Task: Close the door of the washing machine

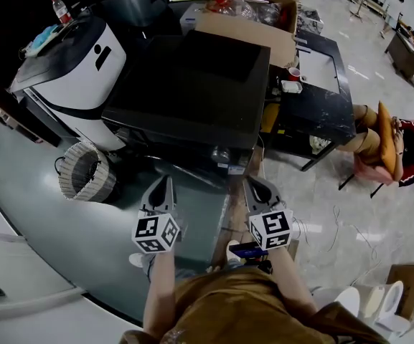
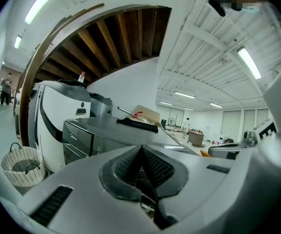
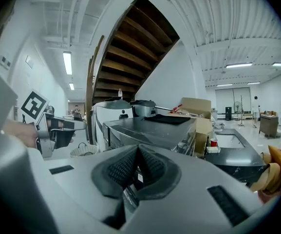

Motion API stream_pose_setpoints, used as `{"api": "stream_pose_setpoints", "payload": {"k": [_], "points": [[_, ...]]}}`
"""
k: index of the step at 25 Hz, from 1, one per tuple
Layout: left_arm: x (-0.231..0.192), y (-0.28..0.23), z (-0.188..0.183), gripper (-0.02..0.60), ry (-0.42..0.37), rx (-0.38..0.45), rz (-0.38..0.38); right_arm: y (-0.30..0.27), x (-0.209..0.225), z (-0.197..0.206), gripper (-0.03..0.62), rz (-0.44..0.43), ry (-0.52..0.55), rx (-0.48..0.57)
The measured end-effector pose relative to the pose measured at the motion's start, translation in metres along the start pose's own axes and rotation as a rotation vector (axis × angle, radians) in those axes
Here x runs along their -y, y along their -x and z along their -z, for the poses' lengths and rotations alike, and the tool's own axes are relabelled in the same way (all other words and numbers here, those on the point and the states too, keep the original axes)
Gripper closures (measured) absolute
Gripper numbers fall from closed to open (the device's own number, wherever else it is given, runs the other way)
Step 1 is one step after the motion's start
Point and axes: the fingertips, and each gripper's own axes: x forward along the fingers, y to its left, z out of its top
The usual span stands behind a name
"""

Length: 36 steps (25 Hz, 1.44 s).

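Note:
The washing machine (image 1: 192, 84) is a dark grey box with a flat black top, standing in the middle of the head view. Its front face (image 1: 199, 165) is toward me and looks flush; I cannot make out the door itself. My left gripper (image 1: 165, 182) hovers just before that front, jaws shut with nothing between them (image 2: 141, 149). My right gripper (image 1: 254, 183) hangs beside it to the right, level with it, pads also pressed together and empty (image 3: 137, 148). In both gripper views the machine (image 2: 86, 138) (image 3: 145, 130) lies ahead, a little apart from the tips.
A white appliance (image 1: 77, 70) stands left of the machine, with a wicker basket (image 1: 85, 172) on the floor before it. A cardboard box (image 1: 253, 13) sits behind. A black table (image 1: 321, 106) is at the right, and a seated person (image 1: 397, 145) beyond it.

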Motion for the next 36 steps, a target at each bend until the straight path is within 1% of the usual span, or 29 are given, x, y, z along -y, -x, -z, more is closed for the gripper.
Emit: {"api": "stream_pose_setpoints", "payload": {"k": [4, 13, 23, 36], "points": [[-0.005, 0.005, -0.002, 0.555, 0.008, 0.008, -0.005, -0.002, -0.009, 0.001, 0.582, -0.019, 0.003, -0.001], [-0.006, 0.011, 0.010, 0.555, 0.027, -0.005, -0.012, 0.001, -0.022, 0.006, 0.582, -0.053, 0.019, -0.016], [-0.004, 0.012, 0.012, 0.555, 0.029, -0.010, -0.003, 0.008, -0.020, 0.006, 0.582, -0.045, 0.027, -0.012], [-0.010, 0.014, 0.015, 0.555, 0.037, -0.010, -0.018, 0.011, -0.015, 0.011, 0.582, -0.028, 0.024, -0.018]]}}
